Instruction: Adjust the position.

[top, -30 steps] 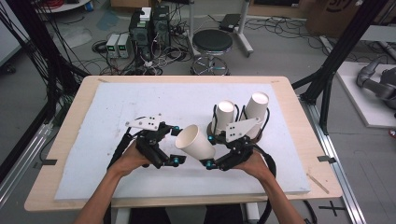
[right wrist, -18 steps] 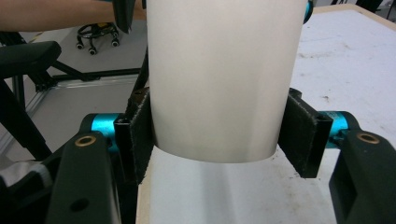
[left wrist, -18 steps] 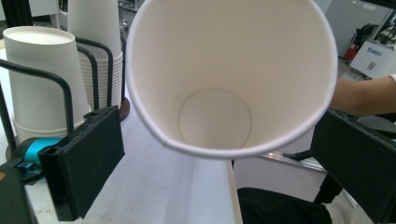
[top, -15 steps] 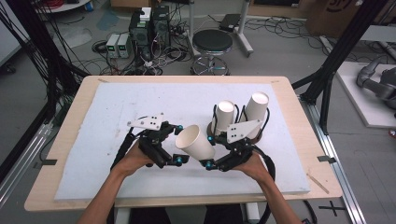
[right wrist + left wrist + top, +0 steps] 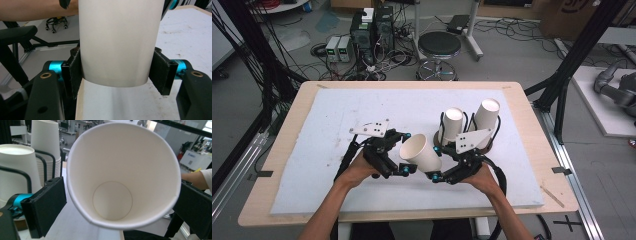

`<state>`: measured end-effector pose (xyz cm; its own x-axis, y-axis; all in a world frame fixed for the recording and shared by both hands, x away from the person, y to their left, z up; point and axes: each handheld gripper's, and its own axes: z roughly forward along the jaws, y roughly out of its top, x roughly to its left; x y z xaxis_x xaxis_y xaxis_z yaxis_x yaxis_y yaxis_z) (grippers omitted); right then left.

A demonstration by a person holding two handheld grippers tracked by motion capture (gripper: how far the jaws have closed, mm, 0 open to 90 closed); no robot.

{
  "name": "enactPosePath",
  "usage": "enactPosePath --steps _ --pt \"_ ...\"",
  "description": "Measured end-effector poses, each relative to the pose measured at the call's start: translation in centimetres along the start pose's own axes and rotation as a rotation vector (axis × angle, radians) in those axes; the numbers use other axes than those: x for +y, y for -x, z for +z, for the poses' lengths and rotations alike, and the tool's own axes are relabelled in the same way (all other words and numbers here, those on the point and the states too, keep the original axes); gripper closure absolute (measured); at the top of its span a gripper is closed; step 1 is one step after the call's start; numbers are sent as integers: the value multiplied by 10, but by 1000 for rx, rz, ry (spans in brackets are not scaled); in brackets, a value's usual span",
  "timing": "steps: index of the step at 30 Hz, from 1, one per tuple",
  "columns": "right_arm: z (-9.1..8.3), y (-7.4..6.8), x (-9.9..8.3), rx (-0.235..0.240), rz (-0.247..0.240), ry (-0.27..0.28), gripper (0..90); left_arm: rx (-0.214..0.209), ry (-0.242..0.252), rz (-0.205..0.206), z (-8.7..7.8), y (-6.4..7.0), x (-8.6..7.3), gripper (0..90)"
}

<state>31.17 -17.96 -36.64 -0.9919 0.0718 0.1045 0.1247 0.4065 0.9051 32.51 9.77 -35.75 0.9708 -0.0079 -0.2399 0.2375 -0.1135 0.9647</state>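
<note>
A white paper cup [image 5: 421, 152] hangs in the air between the two grippers, tipped on its side just above the table [image 5: 302, 120], its open mouth turned toward the left gripper [image 5: 404, 152]. The right gripper [image 5: 438, 171] has its jaws closed against the cup's narrow base end, pads pressed to both walls, as the right gripper view shows [image 5: 117, 42]. The left gripper sits at the rim; in the left gripper view the cup's mouth [image 5: 123, 175] lies between the jaws, with a sliver of gap on one side, so I cannot tell whether it truly grips or only brackets the rim.

By my reading, one cup is already out of the stacks and the job sits at a handover or a pulling-apart of nested cups; setting it down somewhere is left to do.

Just behind the right hand, two stacks of cups [image 5: 453, 125] stand in a black wire holder [image 5: 468, 120]. That holder is close enough that a backward swing of the right gripper could knock it. The white mat on the table lies bare to the left.
</note>
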Motion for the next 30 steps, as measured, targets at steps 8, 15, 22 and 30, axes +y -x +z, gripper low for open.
enactPosePath --steps 8,15,22,30 --pt "0 0 0 5 -5 -4 354 -20 -4 10 2 -1 0 165" --pt "-1 0 0 9 -7 1 354 -33 4 11 0 -2 1 251" --pt "0 1 0 12 -11 -1 355 -32 6 6 1 -2 1 256" --pt "1 1 0 12 -5 -2 356 -22 -1 15 1 -2 1 278"
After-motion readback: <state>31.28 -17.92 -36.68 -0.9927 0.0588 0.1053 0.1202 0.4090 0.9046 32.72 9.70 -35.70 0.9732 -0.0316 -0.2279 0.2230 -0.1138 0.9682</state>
